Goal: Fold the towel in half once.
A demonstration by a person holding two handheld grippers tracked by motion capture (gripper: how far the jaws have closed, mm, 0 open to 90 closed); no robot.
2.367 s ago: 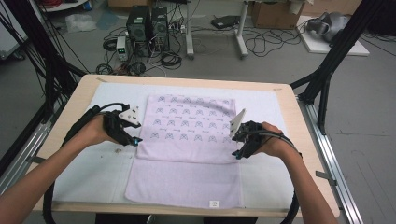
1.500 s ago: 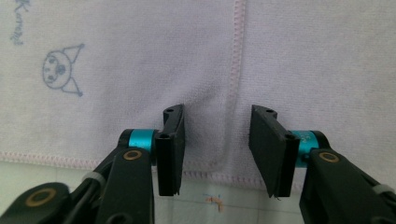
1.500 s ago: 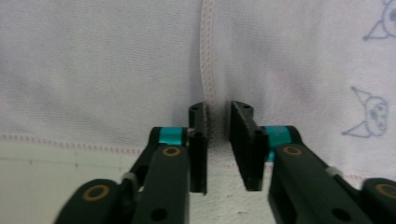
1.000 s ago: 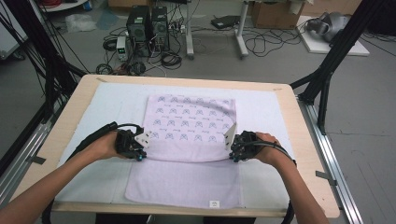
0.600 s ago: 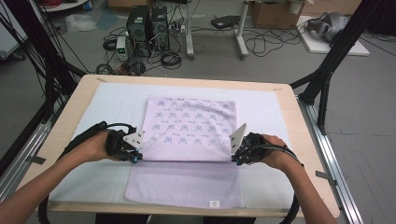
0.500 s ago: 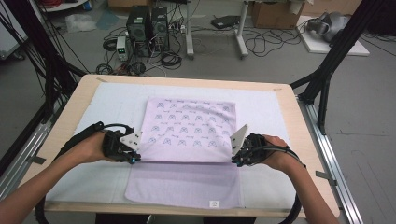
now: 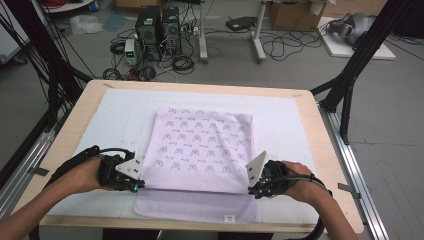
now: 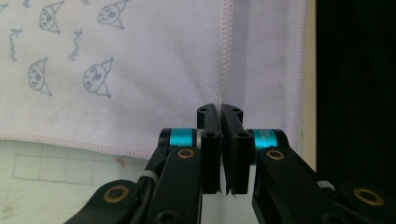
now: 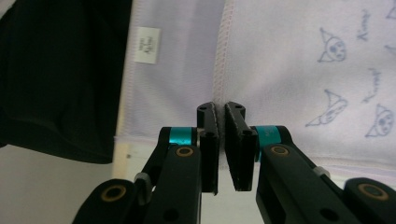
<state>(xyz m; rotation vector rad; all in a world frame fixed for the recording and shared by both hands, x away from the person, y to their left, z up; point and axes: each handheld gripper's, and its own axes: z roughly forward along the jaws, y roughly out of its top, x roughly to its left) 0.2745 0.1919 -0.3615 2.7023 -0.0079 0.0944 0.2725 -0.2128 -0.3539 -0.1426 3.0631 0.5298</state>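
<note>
I count one towel (image 7: 202, 150), pale lilac with a printed cat-face pattern, and two tools on it. My left tool (image 7: 134, 187) pinches the near left corner of the folded-over upper layer; in the left gripper view its jaws are closed tight on the stitched hem (image 8: 225, 70). My right tool (image 7: 254, 192) has the near right corner the same way, jaws clamped on the seam, as the right gripper view shows. The towel lies flat in the middle of the counter (image 7: 320, 150), on one white mat (image 7: 115, 120) with a faint grid. A plain lower layer sticks out toward me beneath the patterned one, carrying one small white label (image 7: 229, 218).

My hands cover most of each tool from above, so the pinch points themselves are hard to see there. The near edge of the counter is cut off by the frame. The lettering on the label is too small to read.

The counter is light wood in a black metal frame. Beyond it, a grey floor holds two computer towers (image 7: 159, 25) and tangled cables (image 7: 280, 47).
</note>
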